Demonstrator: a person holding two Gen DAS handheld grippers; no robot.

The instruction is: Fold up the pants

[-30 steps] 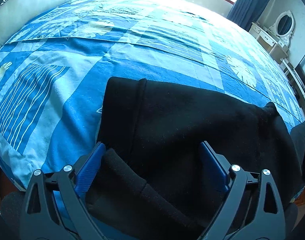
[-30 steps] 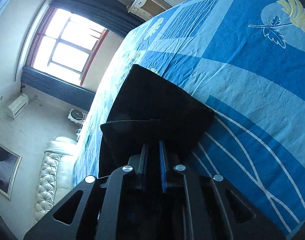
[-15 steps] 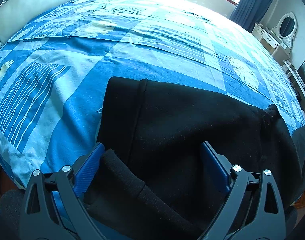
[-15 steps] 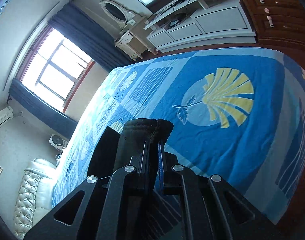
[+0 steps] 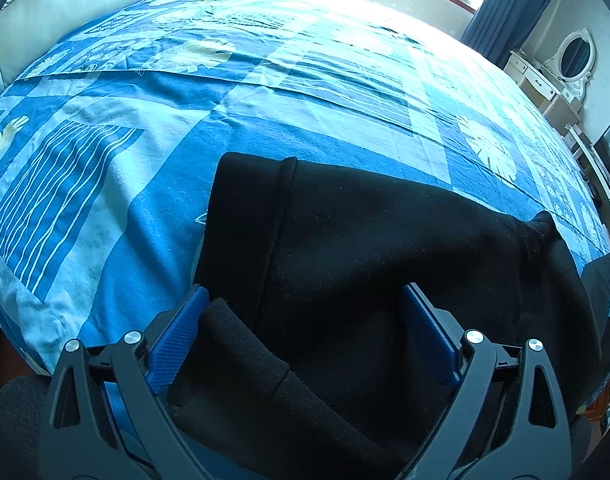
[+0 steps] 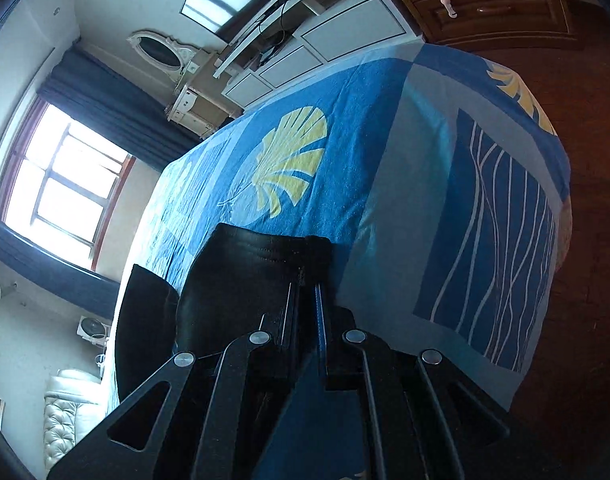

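Left wrist view: your left gripper (image 5: 301, 316) hung released over black pants (image 5: 385, 248) near the bed (image 5: 153, 184) edge; your right gripper (image 6: 305, 304) clenched their hem before a dresser (image 6: 193, 108).

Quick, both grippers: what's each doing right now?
Left gripper: open, jaws straddling the black pants.
Right gripper: shut on the pants.

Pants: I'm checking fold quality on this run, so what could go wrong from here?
The right gripper pinches only a thin edge of the black pants, so the cloth could slip out mid-fold. The left gripper is open and pins nothing, so the pants may slide on the bedspread or toward the near edge.
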